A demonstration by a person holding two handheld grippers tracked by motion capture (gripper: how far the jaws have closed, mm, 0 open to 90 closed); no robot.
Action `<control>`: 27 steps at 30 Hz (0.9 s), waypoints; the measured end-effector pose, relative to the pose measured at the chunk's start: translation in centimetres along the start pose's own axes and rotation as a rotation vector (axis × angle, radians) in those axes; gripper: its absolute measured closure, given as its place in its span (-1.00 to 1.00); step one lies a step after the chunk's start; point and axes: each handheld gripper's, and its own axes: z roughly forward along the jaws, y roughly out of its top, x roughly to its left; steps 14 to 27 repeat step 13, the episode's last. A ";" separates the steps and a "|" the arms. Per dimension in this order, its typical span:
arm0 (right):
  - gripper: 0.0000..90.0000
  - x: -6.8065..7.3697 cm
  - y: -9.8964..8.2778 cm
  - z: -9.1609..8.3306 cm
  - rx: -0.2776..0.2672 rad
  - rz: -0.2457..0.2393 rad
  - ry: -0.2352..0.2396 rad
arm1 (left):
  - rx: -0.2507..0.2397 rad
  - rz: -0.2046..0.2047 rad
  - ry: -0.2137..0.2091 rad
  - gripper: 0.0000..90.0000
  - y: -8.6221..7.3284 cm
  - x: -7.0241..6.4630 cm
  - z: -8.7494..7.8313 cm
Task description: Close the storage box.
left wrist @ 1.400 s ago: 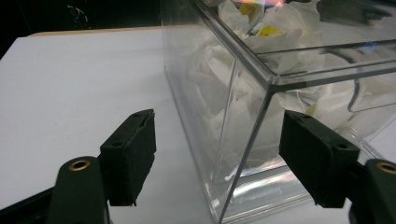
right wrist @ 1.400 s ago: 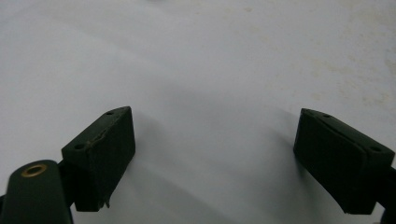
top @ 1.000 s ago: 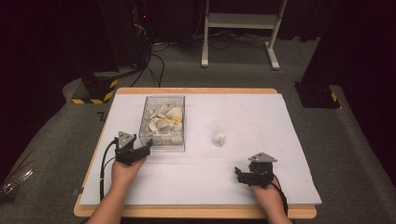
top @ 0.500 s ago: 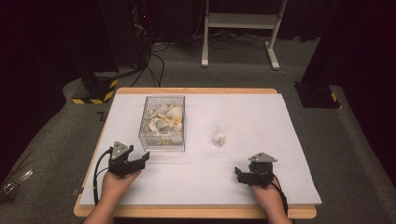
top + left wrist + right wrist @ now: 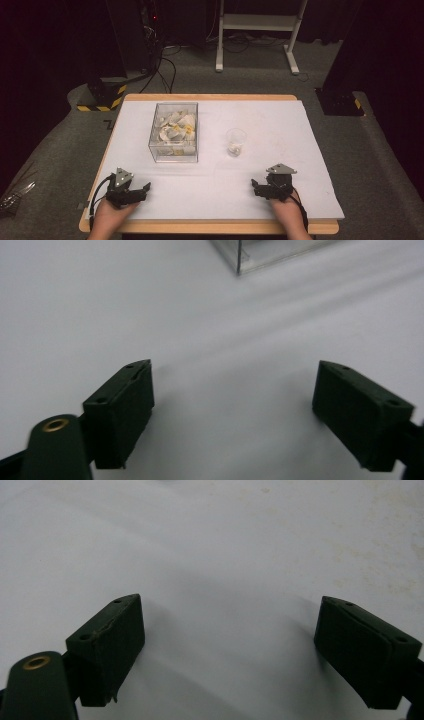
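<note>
A clear plastic box [image 5: 174,150] holding several pale crumpled pieces stands left of the table's middle. Its near corner [image 5: 260,252] shows at the top of the left gripper view. A small clear cup [image 5: 235,141] stands to the right of the box. My left gripper [image 5: 144,191] [image 5: 232,385] lies low over the white sheet near the front left edge, apart from the box. Its jaws have just been opening and stand wide with nothing between them. My right gripper [image 5: 255,189] [image 5: 230,620] rests near the front right, open over bare sheet, also with nothing in it.
A white sheet [image 5: 280,125] covers the wooden table, with faint stains at its right. Beyond the far edge are a white metal stand [image 5: 255,30], cables and dark equipment on the grey floor.
My left gripper has drawn back from the box toward the table's front left edge and sunk a little. The right gripper has stayed where it was.
</note>
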 end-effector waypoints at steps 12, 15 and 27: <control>-0.71 0.0 0.0 0.0 -0.001 0.000 -0.001 | -0.004 -0.003 -0.005 -0.63 -0.1 0.0 0.1; -0.71 0.0 0.0 0.0 -0.001 0.000 -0.001 | -0.004 -0.003 -0.005 -0.63 -0.1 0.0 0.1; -0.71 0.0 0.0 0.0 -0.001 0.000 -0.001 | -0.004 -0.003 -0.005 -0.63 -0.1 0.0 0.1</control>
